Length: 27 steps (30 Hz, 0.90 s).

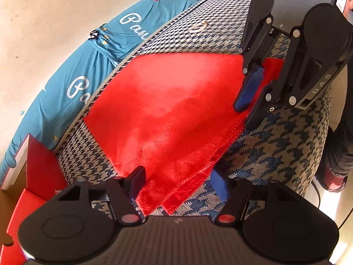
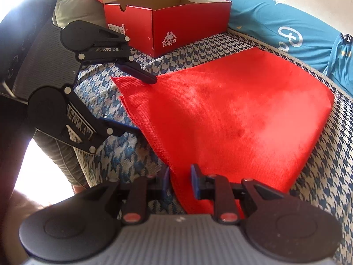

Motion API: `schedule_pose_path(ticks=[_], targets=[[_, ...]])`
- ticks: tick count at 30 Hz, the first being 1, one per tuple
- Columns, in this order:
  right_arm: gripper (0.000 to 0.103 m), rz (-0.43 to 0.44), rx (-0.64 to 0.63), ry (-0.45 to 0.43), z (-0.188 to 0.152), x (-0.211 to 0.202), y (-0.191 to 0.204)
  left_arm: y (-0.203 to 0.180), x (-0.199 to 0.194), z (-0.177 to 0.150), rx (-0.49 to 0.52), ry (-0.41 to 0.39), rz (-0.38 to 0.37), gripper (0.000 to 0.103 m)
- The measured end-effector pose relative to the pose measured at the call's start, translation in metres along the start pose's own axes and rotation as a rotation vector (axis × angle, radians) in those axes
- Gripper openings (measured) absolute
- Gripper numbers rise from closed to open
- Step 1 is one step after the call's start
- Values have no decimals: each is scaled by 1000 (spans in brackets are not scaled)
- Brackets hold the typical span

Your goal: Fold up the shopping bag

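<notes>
On the houndstooth cover [image 1: 275, 143]: the red shopping bag [image 2: 231, 114] lies flat and folded into a wedge, with its layered edges towards both grippers.
Left gripper [image 1: 178, 176]: the jaws are partly apart and straddle the bag's near corner; the pads do not visibly press the fabric.
Right gripper [image 2: 179, 176]: the jaws are narrow, red fabric fills the gap between the pads, and they pinch the bag's other near corner.
Behind the bag: an open red shoebox [image 2: 176, 22] stands on the cover, apart from the bag.
Along the far edge: a blue printed cloth [image 1: 66, 88] lies beside the cover, against a pale wall.
</notes>
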State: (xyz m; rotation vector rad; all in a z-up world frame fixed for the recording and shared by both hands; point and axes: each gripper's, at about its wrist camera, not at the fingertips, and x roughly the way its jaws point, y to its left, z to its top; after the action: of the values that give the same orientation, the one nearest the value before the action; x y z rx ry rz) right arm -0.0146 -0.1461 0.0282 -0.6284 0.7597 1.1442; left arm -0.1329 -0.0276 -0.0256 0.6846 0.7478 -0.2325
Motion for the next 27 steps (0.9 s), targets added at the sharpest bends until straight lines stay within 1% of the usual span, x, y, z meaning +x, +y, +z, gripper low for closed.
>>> schedule_pose_path(ticks=[1, 2, 4, 6, 8, 9, 10, 12, 13, 16, 19, 21, 22, 23, 25, 26, 27], targets=[[19, 2, 5, 0, 0, 0, -1, 0, 0, -1, 12, -3, -14, 51], [19, 4, 10, -1, 0, 0, -1, 0, 0, -1, 14, -6, -33, 49], [19, 7, 20, -1, 1, -1, -3, 1, 0, -1, 21, -8, -67, 37], [19, 4, 22, -2, 2, -2, -4, 2, 1, -1, 34, -9, -95, 35], [21, -3, 16, -4, 2, -3, -4, 6, 1, -1, 7, -1, -122, 31], [22, -8, 7, -6, 1, -4, -3, 7, 0, 0, -14, 3, -141, 25], [24, -16, -4, -9, 1, -4, -1, 16, 2, -1, -77, 14, -191, 21], [26, -34, -25, -15, 0, -5, 2, 27, 6, -1, -160, 29, -243, 20], [29, -45, -39, -21, 0, -6, 5, 32, 7, -2, -197, 35, -264, 19], [32, -68, -84, -37, -3, -12, 14, 44, 12, -3, -295, 56, -314, 19], [37, -92, -141, -67, -6, -15, 26, 54, 16, -5, -377, 73, -358, 19], [37, -108, -169, -84, -7, -15, 31, 59, 18, -6, -416, 84, -381, 19], [36, -117, -180, -86, -7, -14, 33, 61, 19, -6, -424, 88, -386, 19], [34, -124, -189, -86, -7, -12, 34, 62, 19, -6, -432, 92, -390, 19], [31, -145, -196, -84, -6, -8, 36, 67, 21, -7, -475, 104, -411, 19], [25, -163, -194, -81, -5, -6, 37, 70, 21, -8, -494, 109, -421, 19], [23, -172, -191, -80, -5, -4, 36, 73, 23, -9, -519, 116, -437, 19]])
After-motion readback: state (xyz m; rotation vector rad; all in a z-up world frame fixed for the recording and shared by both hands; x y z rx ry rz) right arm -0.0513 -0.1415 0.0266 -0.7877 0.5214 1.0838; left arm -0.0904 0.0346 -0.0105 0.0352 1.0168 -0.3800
